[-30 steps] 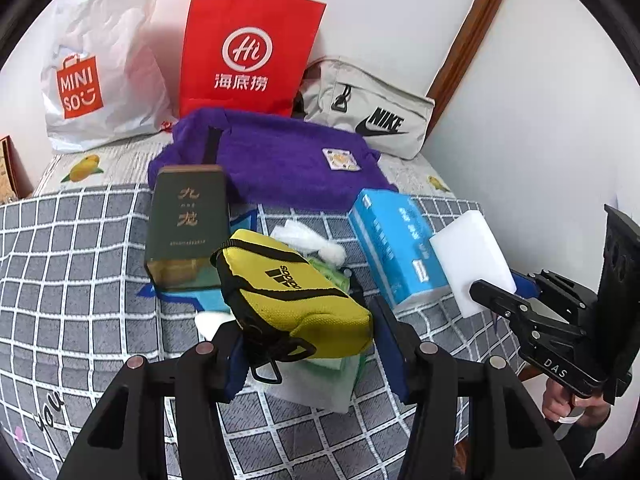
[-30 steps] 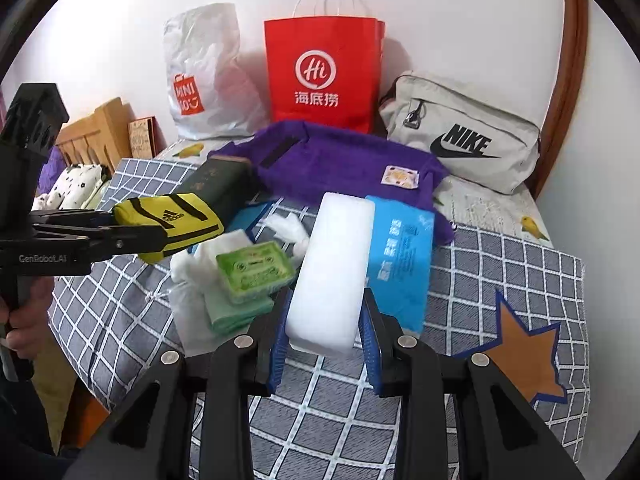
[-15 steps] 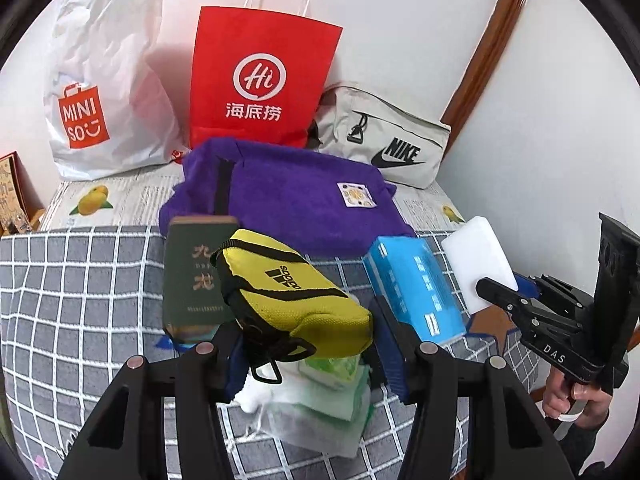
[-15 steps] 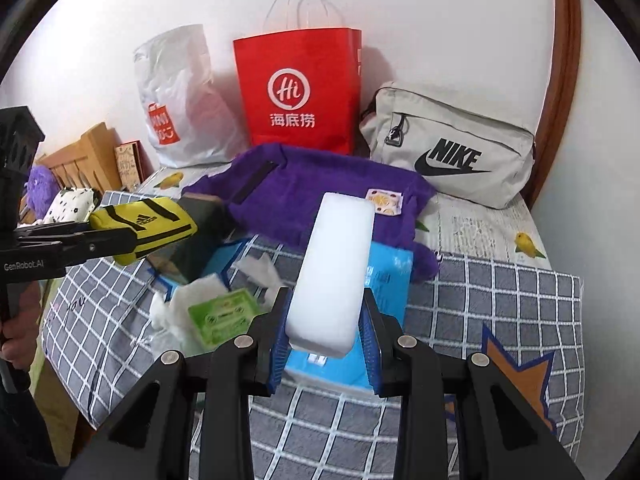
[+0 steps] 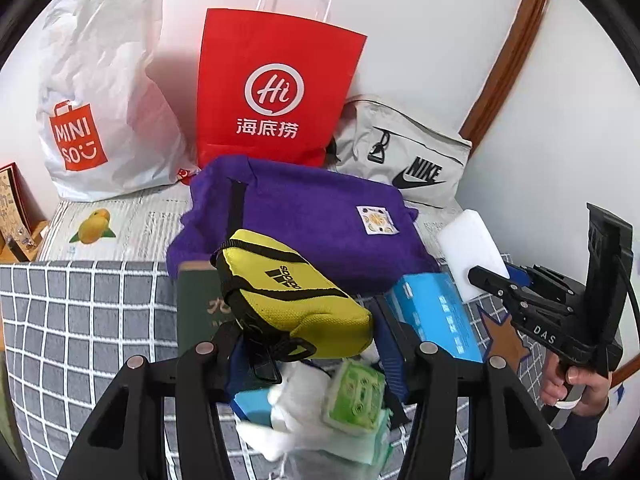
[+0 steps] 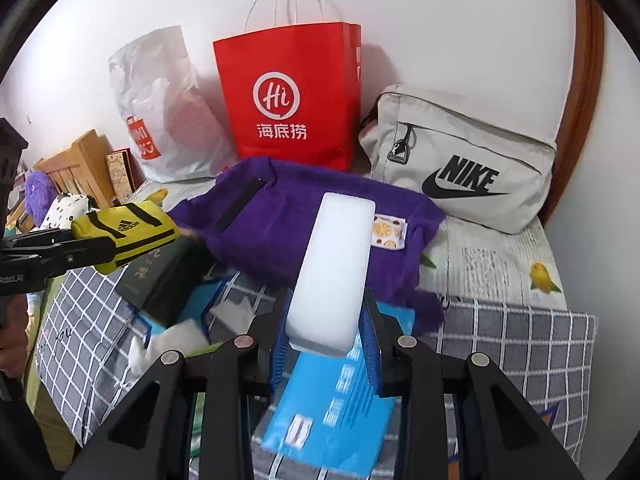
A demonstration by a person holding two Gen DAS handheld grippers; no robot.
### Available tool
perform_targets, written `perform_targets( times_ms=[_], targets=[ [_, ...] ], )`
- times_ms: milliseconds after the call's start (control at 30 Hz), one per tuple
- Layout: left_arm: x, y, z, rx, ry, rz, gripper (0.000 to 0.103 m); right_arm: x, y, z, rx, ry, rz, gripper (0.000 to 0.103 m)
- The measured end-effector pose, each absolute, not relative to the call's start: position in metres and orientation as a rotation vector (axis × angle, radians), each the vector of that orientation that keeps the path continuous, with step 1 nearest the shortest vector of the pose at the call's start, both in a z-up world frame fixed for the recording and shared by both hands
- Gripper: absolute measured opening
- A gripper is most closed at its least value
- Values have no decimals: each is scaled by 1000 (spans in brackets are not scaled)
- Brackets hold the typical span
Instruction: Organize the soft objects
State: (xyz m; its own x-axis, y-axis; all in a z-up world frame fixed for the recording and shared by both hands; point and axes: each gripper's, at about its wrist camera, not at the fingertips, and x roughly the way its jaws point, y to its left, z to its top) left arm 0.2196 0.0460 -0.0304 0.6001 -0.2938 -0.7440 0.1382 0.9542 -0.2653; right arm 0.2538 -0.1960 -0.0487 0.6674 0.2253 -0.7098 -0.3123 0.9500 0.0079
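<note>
Left wrist view: we're carrying the yellow pouch point(image 5: 292, 296), center frame, w/ the left gripper point(image 5: 308, 344) clamping its near end. It's soft, light, prob. squashy, so mid-body grip suits. Right gripper point(image 6: 326, 344) is clenching the white foam block point(image 6: 334, 268), center of right view; pale, oblong, likely compressible, over the purple bag point(image 6: 304, 216).

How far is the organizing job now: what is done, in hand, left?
Done: nothing visibly stowed. In hand: left gripper clamps the yellow pouch; right gripper clamps the white sponge. Left: blue tissue pack, green packet, dark box lie on the checked cloth.
</note>
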Motion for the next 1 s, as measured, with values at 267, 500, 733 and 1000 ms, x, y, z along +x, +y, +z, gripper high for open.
perform_targets(
  times_ms=[267,500,733,1000],
  targets=[
    [257,50,-37,-186,909,-231,52,306,-198,-59,-136,820,291,32],
    [289,54,-46,-179,929,-210,52,353,-210,-77,-116,869,272,32],
    [318,52,-56,-158,941,-207,52,379,-216,-96,-108,920,259,32],
    [345,46,-66,-129,960,-218,52,395,-221,-119,-95,983,254,33]
  ],
)
